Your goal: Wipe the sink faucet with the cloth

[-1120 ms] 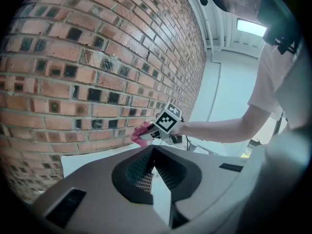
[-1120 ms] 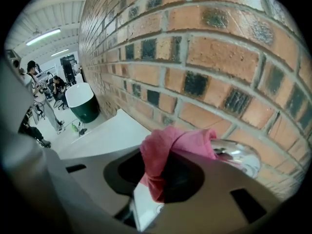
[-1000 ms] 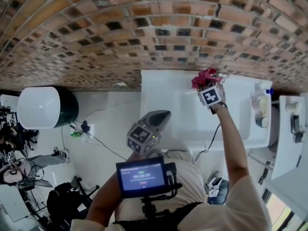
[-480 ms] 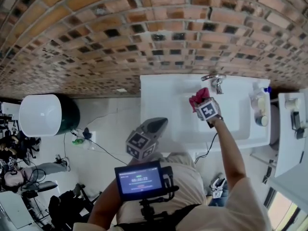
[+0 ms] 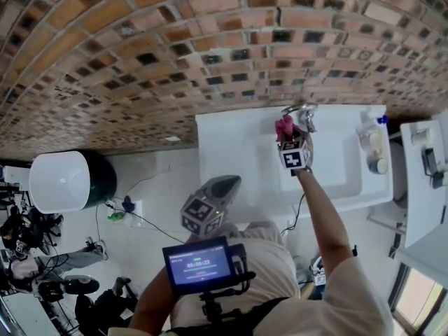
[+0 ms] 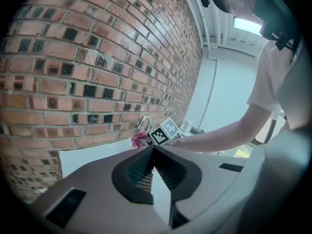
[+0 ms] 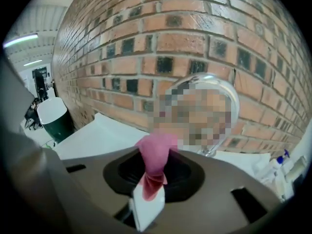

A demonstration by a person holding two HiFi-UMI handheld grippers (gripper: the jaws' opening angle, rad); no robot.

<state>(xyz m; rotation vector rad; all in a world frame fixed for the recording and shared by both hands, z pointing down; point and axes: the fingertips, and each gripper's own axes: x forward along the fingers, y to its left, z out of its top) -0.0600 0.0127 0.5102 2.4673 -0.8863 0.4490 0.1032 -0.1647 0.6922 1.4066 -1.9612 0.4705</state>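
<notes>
A pink cloth (image 5: 284,127) (image 7: 155,161) (image 6: 138,140) is pinched in my right gripper (image 5: 288,137) (image 7: 152,182), which is shut on it. The cloth's free end sticks up just left of the chrome faucet (image 5: 302,113) (image 7: 227,92) (image 6: 142,122) at the back of the white sink (image 5: 350,166); I cannot tell whether cloth and faucet touch. My left gripper (image 5: 227,185) (image 6: 152,165) hangs low in front of the counter (image 5: 231,142), jaws closed together with nothing between them.
A brick wall (image 5: 175,54) rises behind the sink. Soap bottles (image 5: 371,135) stand at the sink's right end. A white round bin with a dark base (image 5: 66,179) sits on the floor to the left, beside cables (image 5: 126,205).
My right gripper dropped away from the faucet toward the basin, then came back up to the faucet's left side, the cloth still in it. The left gripper barely moved.
</notes>
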